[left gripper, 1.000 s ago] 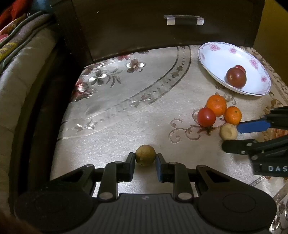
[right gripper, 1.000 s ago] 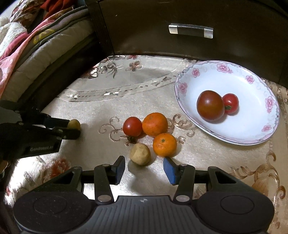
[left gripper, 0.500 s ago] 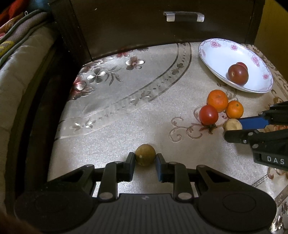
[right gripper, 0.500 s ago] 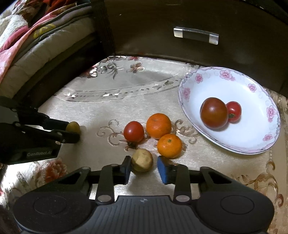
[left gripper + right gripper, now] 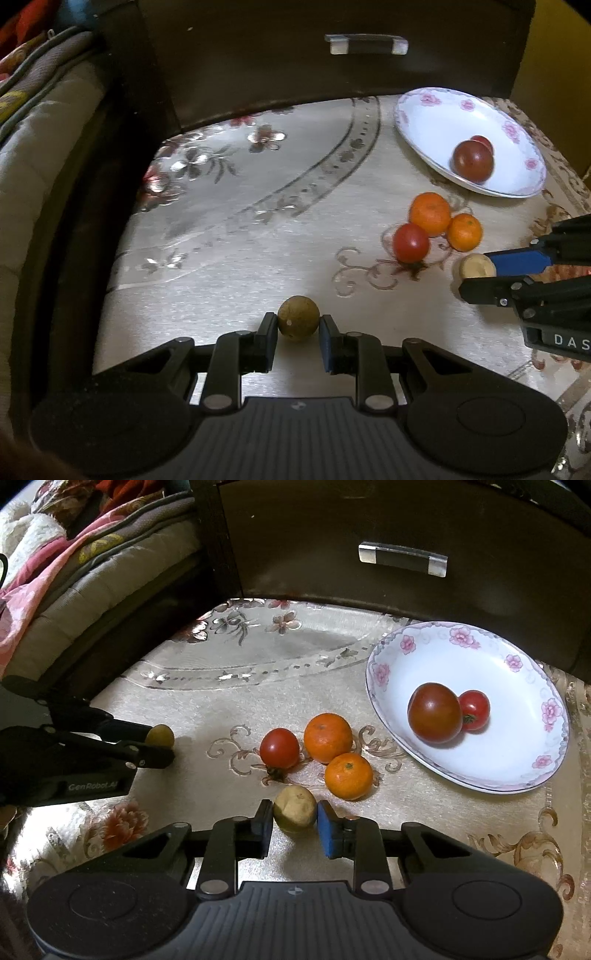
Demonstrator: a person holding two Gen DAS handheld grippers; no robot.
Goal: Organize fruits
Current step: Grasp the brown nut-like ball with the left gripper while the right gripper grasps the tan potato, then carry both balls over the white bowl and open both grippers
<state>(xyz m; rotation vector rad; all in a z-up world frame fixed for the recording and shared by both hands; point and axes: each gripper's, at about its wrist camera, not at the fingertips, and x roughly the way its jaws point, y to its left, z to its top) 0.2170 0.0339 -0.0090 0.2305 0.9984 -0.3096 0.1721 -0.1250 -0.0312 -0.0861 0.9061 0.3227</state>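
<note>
Right wrist: fingers (image 5: pixel 266 821) now clamping pale fruit (image 5: pixel 294 808).

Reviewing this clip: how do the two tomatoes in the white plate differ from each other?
The dark tomato is clearly bigger than the small red tomato. The dark tomato is a brownish maroon; the small red tomato is bright red. The dark tomato sits nearer the camera and partly covers the small red tomato, whose green stem end shows in the right wrist view. Both are round, glossy, and lie touching in the floral plate.
</note>
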